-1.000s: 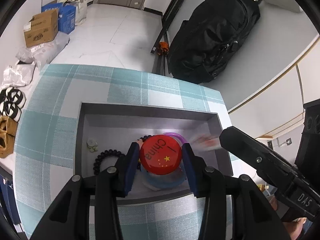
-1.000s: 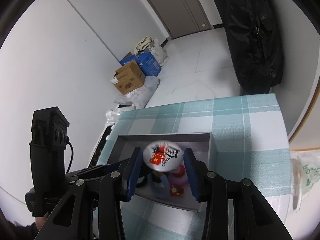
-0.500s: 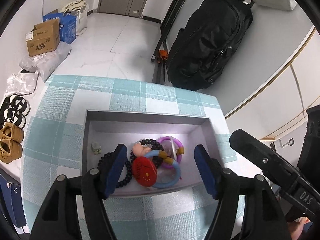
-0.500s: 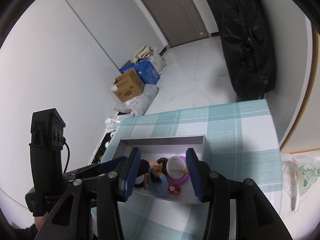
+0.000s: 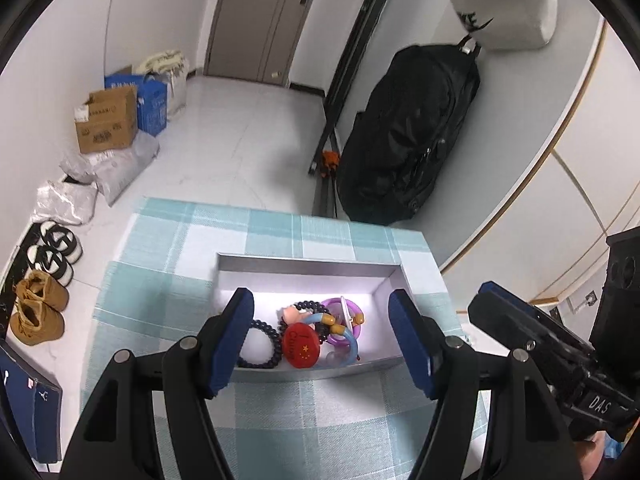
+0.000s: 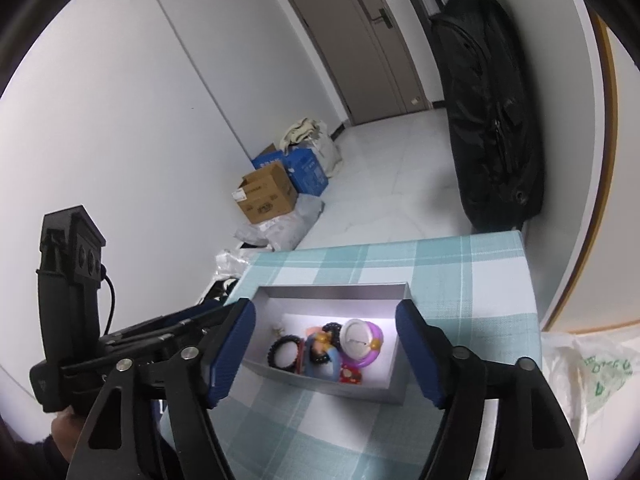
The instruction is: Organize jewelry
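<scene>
A grey box point(image 5: 308, 266) sits on the teal checked tablecloth point(image 5: 320, 416). Inside it lie a red China badge point(image 5: 302, 345), a black bead bracelet point(image 5: 260, 344), a purple ring point(image 5: 352, 308) and a blue ring point(image 5: 350, 346). My left gripper point(image 5: 320, 300) hovers open above the box's near side with nothing between its fingers. In the right wrist view a white round badge point(image 6: 356, 338) rests on the purple ring in the box point(image 6: 332, 292). My right gripper point(image 6: 326, 312) hangs over it, its jaws opening and empty.
A large black bag point(image 5: 404, 132) leans on the wall beyond the table. Cardboard boxes point(image 5: 106, 120), packages and shoes point(image 5: 38, 308) lie on the floor at left. A plastic bag point(image 6: 588, 368) hangs off the table's right edge.
Both grippers let go of their badges, which now lie in the box. Both jaws spread wide, and both grippers rose and drew back from the box.
</scene>
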### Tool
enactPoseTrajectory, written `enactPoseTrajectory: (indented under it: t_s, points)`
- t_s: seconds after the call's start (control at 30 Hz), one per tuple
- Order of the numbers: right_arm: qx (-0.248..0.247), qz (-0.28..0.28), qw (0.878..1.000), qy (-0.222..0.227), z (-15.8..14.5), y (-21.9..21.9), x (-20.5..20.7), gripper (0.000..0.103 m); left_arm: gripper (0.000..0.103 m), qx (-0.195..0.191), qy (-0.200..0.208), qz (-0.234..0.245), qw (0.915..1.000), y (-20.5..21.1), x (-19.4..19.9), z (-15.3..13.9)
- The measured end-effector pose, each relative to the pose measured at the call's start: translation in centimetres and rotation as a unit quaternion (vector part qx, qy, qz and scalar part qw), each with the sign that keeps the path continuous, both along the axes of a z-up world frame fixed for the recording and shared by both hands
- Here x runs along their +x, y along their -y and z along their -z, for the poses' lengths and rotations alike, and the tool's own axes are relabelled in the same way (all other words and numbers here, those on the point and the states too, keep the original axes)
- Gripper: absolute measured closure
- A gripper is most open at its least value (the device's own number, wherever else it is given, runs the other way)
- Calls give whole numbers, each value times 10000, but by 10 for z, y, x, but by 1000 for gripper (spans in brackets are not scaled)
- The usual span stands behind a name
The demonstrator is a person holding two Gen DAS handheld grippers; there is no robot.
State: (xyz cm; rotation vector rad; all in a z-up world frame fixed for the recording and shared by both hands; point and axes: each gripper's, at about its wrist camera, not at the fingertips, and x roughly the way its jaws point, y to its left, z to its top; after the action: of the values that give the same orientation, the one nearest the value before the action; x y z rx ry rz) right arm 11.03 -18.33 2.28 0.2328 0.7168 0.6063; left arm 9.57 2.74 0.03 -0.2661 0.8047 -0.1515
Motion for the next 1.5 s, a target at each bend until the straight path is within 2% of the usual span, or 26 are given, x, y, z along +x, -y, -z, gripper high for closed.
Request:
enactPoseTrajectory:
  t_s: [0.17,0.53,0.93,1.0,1.4,1.5]
  points:
    - [-50,-75,9998,200,-4,-1,-18,17,35,132,223,-40,9997,0,-13,-5]
    - [-164,-28,9982,574,-9,6,-57,1,35,399,377,-221,9982,-3,-45,-8]
    - [-239,-100,9970,727,-9,8,-80,0,33,754,752,-360,9937,5,-73,-14]
    - [-293,-120,9964,785,-9,7,-83,0,25,761,726,-387,9937,5,-75,-12]
    - [-342,-72,9965,753,-5,8,-83,0,24,925,793,-454,9915,6,-83,-11]
    - [-345,-57,9966,748,-4,9,-84,0,24,848,734,-443,9927,4,-82,-10]
